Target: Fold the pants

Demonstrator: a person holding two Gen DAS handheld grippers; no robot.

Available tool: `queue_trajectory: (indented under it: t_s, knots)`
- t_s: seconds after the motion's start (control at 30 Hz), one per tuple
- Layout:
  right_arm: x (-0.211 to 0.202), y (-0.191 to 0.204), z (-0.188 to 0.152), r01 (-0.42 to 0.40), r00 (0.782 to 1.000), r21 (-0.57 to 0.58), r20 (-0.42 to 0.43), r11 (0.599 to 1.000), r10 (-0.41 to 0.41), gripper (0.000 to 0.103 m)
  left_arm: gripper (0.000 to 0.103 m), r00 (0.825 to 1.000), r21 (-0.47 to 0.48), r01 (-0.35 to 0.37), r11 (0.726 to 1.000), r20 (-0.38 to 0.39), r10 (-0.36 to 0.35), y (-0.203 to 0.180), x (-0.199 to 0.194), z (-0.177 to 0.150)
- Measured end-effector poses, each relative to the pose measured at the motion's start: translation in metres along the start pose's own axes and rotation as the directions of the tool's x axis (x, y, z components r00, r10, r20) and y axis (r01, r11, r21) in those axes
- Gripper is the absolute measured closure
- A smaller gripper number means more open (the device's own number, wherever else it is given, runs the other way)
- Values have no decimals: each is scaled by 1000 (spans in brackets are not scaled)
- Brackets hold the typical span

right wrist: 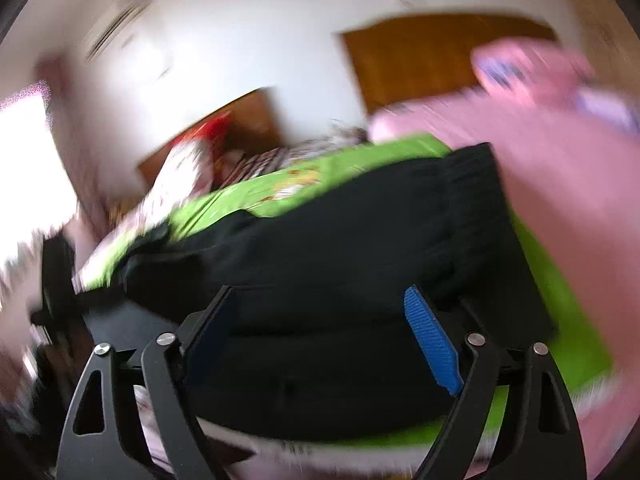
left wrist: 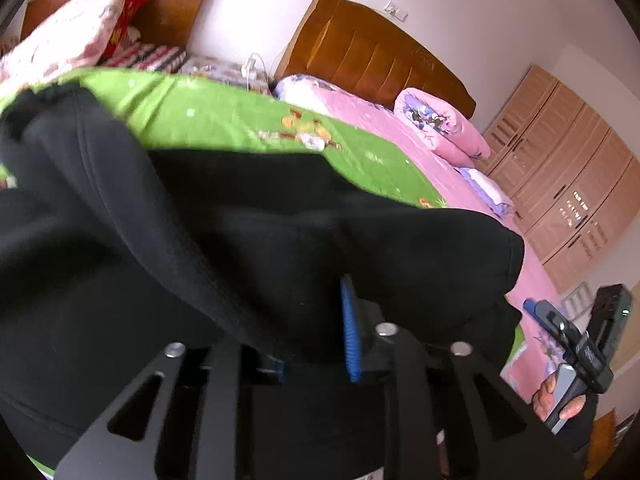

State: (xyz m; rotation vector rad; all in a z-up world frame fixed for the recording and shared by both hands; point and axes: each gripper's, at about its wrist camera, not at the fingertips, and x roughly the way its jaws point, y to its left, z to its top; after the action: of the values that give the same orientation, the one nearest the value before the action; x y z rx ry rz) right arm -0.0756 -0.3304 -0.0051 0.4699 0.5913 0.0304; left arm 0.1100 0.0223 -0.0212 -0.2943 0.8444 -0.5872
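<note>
Black fleece pants (left wrist: pixel 280 240) lie bunched on the green printed bedsheet (left wrist: pixel 224 120), mid-fold, so the left gripper (left wrist: pixel 316 344) pinches cloth while the right gripper (right wrist: pixel 320 320) stands apart, gripping nothing.

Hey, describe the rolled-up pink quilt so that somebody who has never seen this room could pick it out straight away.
Start at the big brown wooden headboard against the white wall. Below it lies the bed with the pink sheet, next to the green sheet under the black pants. The rolled pink quilt sits by the headboard's right end: the only bundle there, blue flowers showing at its rolled end.
</note>
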Motion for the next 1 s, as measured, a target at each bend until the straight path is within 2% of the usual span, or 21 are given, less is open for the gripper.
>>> queue_trajectory:
  t_s: [0.07,0.13,0.23,0.3,0.37,0.5,0.57,0.67,0.73,0.77,0.8,0.87,0.9,1.0]
  knots:
    - [1,-17,4,26,1000,73,6,997,-26,25,44,1000,-39,21,999,-3,-21,9,0,-3]
    - [6,-28,8,71,997,126,-17,989,-70,26,37,999,-66,47,997,4,-47,15,-5,-3]
    - [15,-43,6,72,997,195,-46,978,-64,27,26,999,-89,43,995,31,-40,24,-15,-5]
    - [17,-45,0,61,998,213,-48,975,-52,35,26,998,-125,51,991,34,-47,33,-19,-5]
    - [21,-43,8,53,998,205,-27,977,-49,39,26,998,-164,64,984,33,-59,43,-23,-7]
    - [22,-57,14,83,996,274,-45,958,-74,39,23,998,-180,48,982,38,-42,56,-36,-12]
    - [34,-67,16,128,990,301,-101,945,-102,39,21,999,-175,31,984,43,-24,58,-41,-12]
    - [42,-73,21,97,993,318,-90,943,-72,37,16,999,-188,24,982,48,-15,63,-47,-13]
    - [48,-76,29,106,993,309,-82,945,-85,37,16,999,-200,24,979,50,-14,67,-49,-11]
    - [50,-78,31,102,994,310,-76,945,-82,42,16,999,-207,24,978,49,-14,68,-50,-10]
    - [52,-81,33,118,992,314,-77,942,-98,59,16,999,-211,25,977,50,-15,69,-51,-9]
    - [50,-83,31,114,993,313,-62,943,-100,71,15,998,-225,29,974,53,-18,70,-55,-5]
    - [47,-81,29,111,994,303,-43,947,-102,75,13,999,-232,21,973,49,-10,70,-55,-3]
    - [35,-70,21,121,991,259,15,958,-130,77,13,999,-270,15,963,48,-2,72,-56,7]
